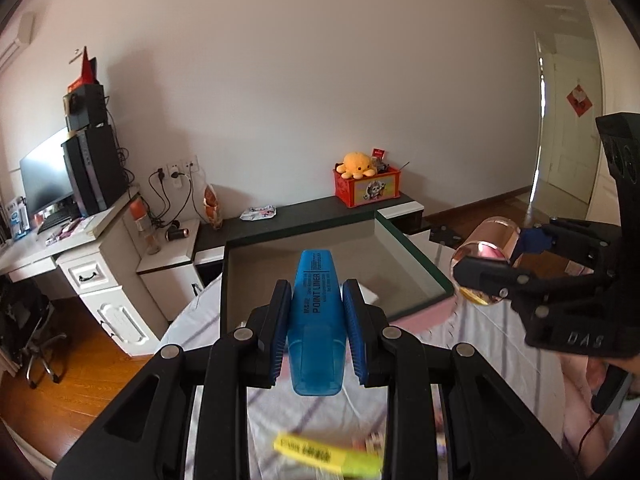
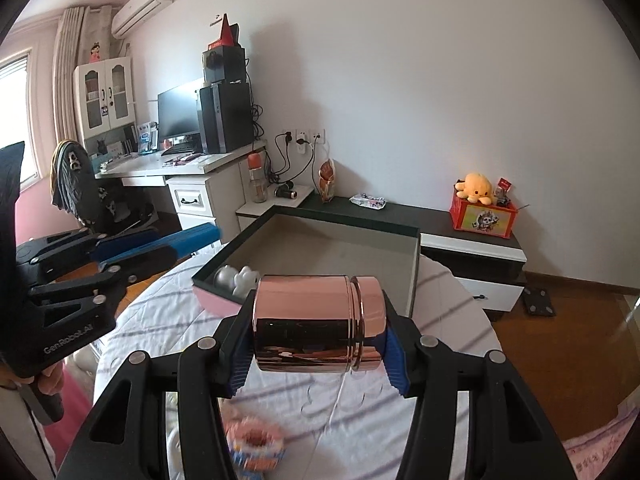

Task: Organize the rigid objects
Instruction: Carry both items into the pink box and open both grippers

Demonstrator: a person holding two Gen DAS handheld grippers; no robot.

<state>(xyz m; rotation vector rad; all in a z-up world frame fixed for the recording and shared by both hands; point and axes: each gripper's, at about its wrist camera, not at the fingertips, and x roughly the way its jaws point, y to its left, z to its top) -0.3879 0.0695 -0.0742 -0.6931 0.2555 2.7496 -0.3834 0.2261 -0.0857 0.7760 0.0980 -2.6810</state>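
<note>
fingers of the left gripper (image 1: 316,320) are closed tight on one blue highlighter (image 1: 316,320), held in the air above the bed (image 1: 492,340), its tip toward the open box (image 1: 416,252). fingers of the right gripper (image 2: 316,340) stand partly open, clamped on one rose-gold jar (image 2: 316,322) lying sideways between the pads, also held up over the bed, just short of the box.

the dark-rimmed box with a pink base rests on the bed; in its near corner lie a silver rounded thing (image 2: 225,278) and a white one (image 2: 245,280), both partly hidden by the wall and jar. one red bin (image 2: 482,216) on the low cabinet holds a yellow plush octopus (image 2: 476,187) and small items too small to tell. a yellow highlighter (image 1: 326,456) and a striped round thing (image 2: 256,446) on the bed are blurred.
</note>
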